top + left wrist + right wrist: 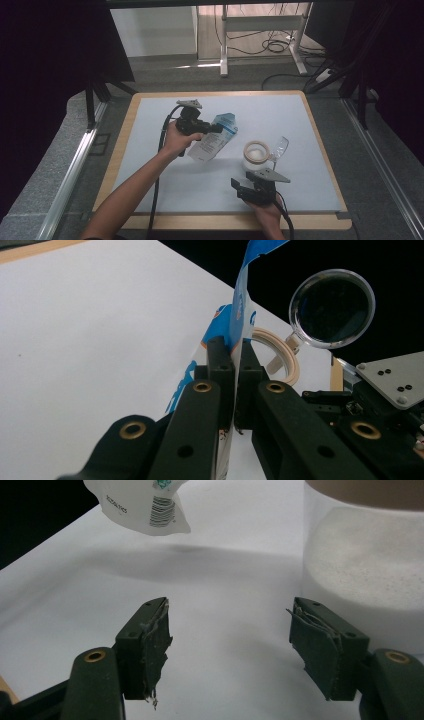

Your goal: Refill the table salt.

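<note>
A person's left hand holds my left gripper point(212, 128) above the middle of the white mat. Its jaws are shut on the top edge of a white-and-blue pouch point(214, 142), which hangs tilted below it. In the left gripper view the pouch point(239, 315) is pinched edge-on between the jaws of my left gripper point(233, 356). To the right stands a jar point(256, 153) with a beige rim, white powder inside and its clear round lid point(281, 146) flipped open. My right gripper point(248, 184) rests near the front edge, open, just short of the jar point(365, 575). Nothing lies between its fingers point(147, 637).
The white mat point(300, 120) covers a wooden-edged table point(127, 120). Dark stands and curtains flank both sides, and a desk frame with cables point(272, 45) stands on the floor behind. In the left gripper view the right gripper's grey plate point(392, 375) lies close beside the jar's rim point(287, 357).
</note>
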Available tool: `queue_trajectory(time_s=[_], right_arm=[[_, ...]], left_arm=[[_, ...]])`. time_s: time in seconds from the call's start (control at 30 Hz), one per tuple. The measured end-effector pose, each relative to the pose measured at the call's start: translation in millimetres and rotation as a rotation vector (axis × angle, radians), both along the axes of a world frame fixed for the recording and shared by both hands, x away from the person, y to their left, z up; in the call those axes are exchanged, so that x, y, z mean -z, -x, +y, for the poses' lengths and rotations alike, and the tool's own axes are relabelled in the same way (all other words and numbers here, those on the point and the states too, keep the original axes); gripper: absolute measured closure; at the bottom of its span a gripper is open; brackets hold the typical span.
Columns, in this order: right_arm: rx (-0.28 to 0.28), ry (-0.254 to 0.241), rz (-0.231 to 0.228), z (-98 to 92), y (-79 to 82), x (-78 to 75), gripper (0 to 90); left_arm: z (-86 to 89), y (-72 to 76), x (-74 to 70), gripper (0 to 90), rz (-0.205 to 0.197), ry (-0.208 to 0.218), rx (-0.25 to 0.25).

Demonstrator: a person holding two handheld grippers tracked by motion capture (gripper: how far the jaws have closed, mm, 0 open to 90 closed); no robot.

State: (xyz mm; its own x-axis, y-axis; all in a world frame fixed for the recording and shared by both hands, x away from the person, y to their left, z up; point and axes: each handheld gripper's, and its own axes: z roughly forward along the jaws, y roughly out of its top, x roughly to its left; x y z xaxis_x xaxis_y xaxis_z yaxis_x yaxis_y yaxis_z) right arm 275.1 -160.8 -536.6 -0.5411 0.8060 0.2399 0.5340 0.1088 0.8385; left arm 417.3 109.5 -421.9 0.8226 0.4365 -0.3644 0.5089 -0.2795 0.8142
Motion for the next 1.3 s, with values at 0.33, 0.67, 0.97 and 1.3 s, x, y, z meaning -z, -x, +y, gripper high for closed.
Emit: queue_trajectory(time_s=[0.33, 0.67, 0.97, 1.3], right_arm=[[0.000, -0.001, 0.002, -0.1, -0.4, 0.4, 32.9], [0.000, -0.001, 0.002, 0.5, -1.2, 1.8, 32.9], [-0.002, -0.002, 0.006, 1.2, -1.7, 3.2, 32.9], [-0.003, -0.002, 0.007, 1.6, -1.7, 3.6, 32.9]], left_arm=[[20.4, -1.2, -0.2, 89.9, -0.015, 0.022, -0.064], [43.5, -8.5, 8.9, 89.9, -0.023, 0.030, -0.151], [58.6, -16.2, 14.0, 89.9, -0.033, 0.052, -0.224], [78.1, -21.5, 22.1, 89.9, -0.065, 0.044, -0.336]])
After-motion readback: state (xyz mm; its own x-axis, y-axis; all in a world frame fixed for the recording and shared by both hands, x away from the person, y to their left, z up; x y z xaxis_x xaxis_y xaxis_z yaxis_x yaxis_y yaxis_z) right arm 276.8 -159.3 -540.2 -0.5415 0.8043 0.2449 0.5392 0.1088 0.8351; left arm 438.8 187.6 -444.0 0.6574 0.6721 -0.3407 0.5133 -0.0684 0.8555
